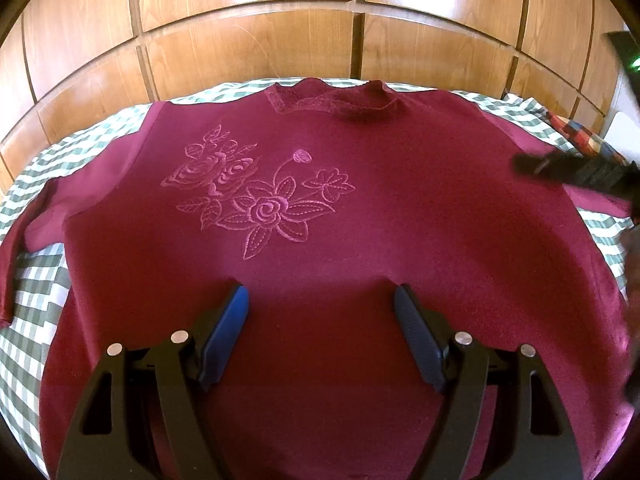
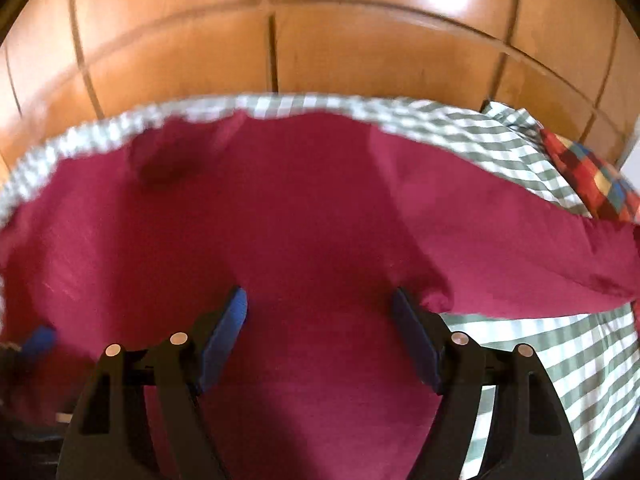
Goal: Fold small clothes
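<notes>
Jaws of the left gripper (image 1: 320, 300) and the right gripper (image 2: 320, 300) both stand apart, empty, over a maroon sweater (image 1: 360, 200) lying flat on a green checked sheet (image 1: 36, 288). Far behind runs wooden panelling (image 1: 248, 48); a multicoloured checked cushion (image 2: 592, 176) lies far right.

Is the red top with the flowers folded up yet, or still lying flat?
Still spread flat. The red top lies open on the checked sheet, flowers and collar showing, both sleeves stretched out sideways.

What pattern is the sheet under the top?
Green-and-white checks on the sheet, clearest in the right wrist view.
</notes>
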`<state>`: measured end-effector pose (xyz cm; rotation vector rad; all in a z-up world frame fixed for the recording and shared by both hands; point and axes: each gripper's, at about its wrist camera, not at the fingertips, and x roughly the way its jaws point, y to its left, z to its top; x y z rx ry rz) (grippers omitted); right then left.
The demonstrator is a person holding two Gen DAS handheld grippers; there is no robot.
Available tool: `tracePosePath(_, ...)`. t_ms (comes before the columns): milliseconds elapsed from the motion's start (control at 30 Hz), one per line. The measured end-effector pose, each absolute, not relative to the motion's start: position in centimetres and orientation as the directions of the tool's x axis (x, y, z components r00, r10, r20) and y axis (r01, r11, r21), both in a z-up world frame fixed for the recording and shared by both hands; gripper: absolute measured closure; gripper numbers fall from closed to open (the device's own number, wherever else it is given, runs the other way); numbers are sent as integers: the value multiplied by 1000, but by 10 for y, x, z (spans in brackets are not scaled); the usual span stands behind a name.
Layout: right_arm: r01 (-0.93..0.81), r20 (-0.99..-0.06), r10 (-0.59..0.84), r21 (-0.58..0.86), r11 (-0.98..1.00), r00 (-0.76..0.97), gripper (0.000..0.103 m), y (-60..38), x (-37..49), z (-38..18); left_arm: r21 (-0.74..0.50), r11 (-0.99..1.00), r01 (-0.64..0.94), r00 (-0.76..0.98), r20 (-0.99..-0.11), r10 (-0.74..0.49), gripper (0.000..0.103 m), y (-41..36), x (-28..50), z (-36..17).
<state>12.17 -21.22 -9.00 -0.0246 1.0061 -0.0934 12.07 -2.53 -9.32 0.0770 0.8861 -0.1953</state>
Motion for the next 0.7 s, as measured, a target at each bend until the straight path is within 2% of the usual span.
tracePosePath(233,74,-819,-139,-118,990,556,20,-210,117,-100,-41,978,203,615,-772,-160,27,-23,121,-93)
tracePosePath(400,73,-820,-131,-108,991,557,19,-212,117,-101,-93,982,167,617,-767,-177,27,-6,108,-79)
tracePosePath(533,74,-820,-126,-102,992,558,19,-210,116,-100,-39,997,69,658,-749,-74,27,39,81,-62)
tracePosePath(667,74,-821,-121,-96,993,559,19,-211,115,-99,45,986,-160,678,-721,143,27,112,63,-48)
tracePosePath(700,75,-821,-122,-96,993,559,19,-211,115,-99,69,969,-238,671,-710,215,24,134,61,-46)
